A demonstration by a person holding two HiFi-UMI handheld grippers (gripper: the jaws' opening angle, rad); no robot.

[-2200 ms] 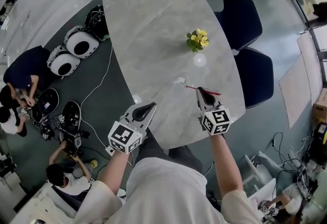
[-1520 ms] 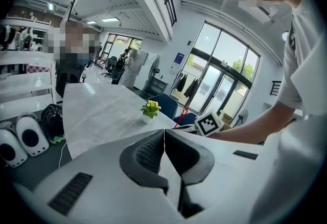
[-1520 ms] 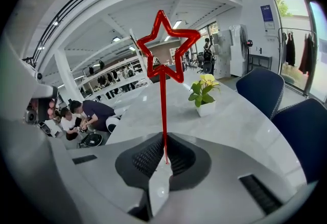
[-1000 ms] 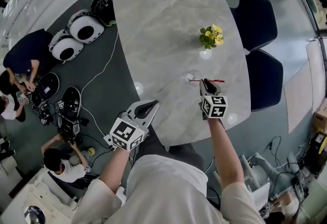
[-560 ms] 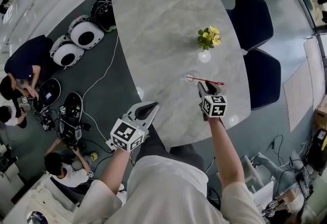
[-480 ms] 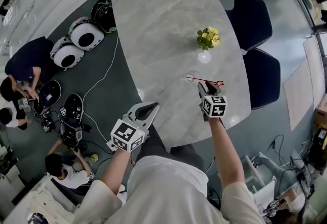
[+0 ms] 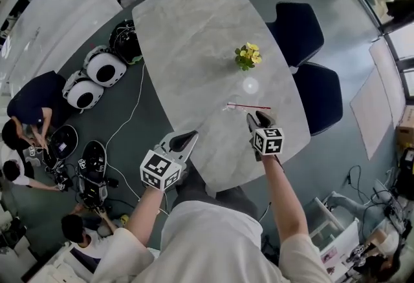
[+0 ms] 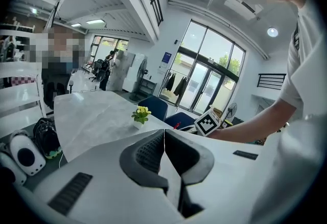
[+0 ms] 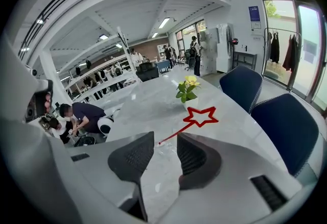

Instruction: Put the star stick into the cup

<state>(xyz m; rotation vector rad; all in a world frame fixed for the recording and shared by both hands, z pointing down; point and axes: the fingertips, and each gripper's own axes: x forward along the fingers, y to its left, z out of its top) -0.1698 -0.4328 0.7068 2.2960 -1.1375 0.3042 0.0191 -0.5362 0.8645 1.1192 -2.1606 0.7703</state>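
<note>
The red star stick (image 7: 249, 107) leans with its lower end in the small clear cup (image 7: 230, 107) on the marble table (image 7: 194, 30). In the right gripper view its star (image 9: 201, 116) stands up beyond the jaws, and the cup itself is hard to make out. My right gripper (image 7: 257, 117) is just behind the stick. Its jaws stand wide and are closing slightly, with nothing between them (image 9: 164, 138). My left gripper (image 7: 187, 139) hovers shut over the table's near edge, empty (image 8: 164, 136).
A small pot of yellow flowers (image 7: 246, 55) stands further along the table, with a white round object (image 7: 251, 86) in front of it. Two dark blue chairs (image 7: 301, 26) (image 7: 320, 97) line the right side. People and gear (image 7: 84, 88) sit on the floor to the left.
The right gripper held the stick over the cup a second ago; it has since let go and drawn back a little, leaving the stick leaning in the cup. The left gripper stayed put.
</note>
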